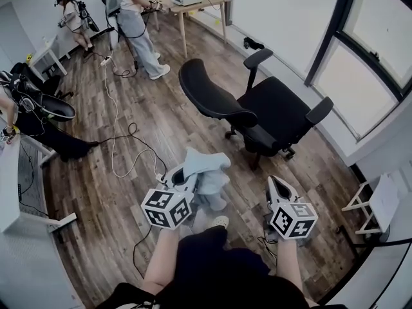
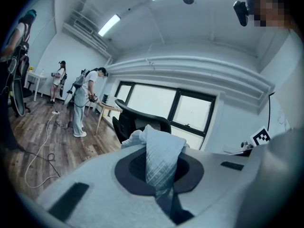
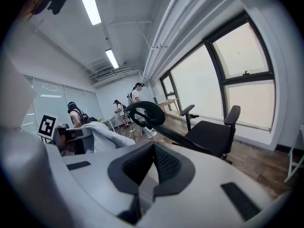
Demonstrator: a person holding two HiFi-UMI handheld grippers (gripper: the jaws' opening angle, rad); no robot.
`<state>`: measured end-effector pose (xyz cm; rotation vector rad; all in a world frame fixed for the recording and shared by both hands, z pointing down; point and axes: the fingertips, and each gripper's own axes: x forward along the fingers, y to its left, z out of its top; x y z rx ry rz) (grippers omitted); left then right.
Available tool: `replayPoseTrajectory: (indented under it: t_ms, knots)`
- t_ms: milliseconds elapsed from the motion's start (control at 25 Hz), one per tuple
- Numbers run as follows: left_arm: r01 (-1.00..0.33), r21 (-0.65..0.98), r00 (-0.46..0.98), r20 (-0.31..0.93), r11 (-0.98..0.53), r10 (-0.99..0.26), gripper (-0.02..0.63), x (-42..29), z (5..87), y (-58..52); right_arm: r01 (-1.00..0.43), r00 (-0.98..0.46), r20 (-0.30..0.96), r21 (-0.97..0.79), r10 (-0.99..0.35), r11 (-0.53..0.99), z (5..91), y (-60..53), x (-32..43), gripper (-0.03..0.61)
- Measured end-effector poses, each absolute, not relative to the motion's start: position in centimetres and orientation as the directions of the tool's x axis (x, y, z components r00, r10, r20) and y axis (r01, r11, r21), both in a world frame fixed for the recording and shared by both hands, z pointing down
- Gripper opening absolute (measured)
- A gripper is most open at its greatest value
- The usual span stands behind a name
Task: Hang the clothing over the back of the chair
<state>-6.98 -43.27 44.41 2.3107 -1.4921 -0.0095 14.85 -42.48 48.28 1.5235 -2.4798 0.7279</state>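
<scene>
Carrying step, I judge: the black office chair [image 1: 277, 111], its padded back curved and smooth, stands just ahead; the pale, soft, crumpled clothing [image 1: 206, 167] hangs clamped in the left tool [image 1: 185, 180]; the right tool [image 1: 278, 188] is closed on nothing; next, raise the cloth above the chair back and drape it.

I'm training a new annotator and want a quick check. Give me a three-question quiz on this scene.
1. True or false: the left gripper is shut on the clothing.
2. Which fits the office chair? A) clothing draped over its back B) upright, with nothing on it C) tipped on its side
3. Fill in: the right gripper holds ____.
Key: 1 true; 2 B; 3 nothing.
</scene>
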Motion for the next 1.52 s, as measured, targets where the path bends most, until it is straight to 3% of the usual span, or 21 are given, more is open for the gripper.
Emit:
replayPoseTrajectory:
  t_ms: [920, 1520]
  knots:
    - [-0.878, 0.330, 0.421, 0.190, -0.346, -0.887, 0.017, -10.9, 45.1, -53.6, -0.875, -0.472, 0.346, -0.297, -0.811, 0.382, 47.8, -53.9, 12.4, 0.000]
    - [-0.938, 0.179, 0.317, 0.099, -0.297, -0.943, 0.017, -15.2, 37.5, -54.4, -0.871, -0.478, 0.347, -0.305, -0.807, 0.385, 47.3, -53.8, 14.2, 0.000]
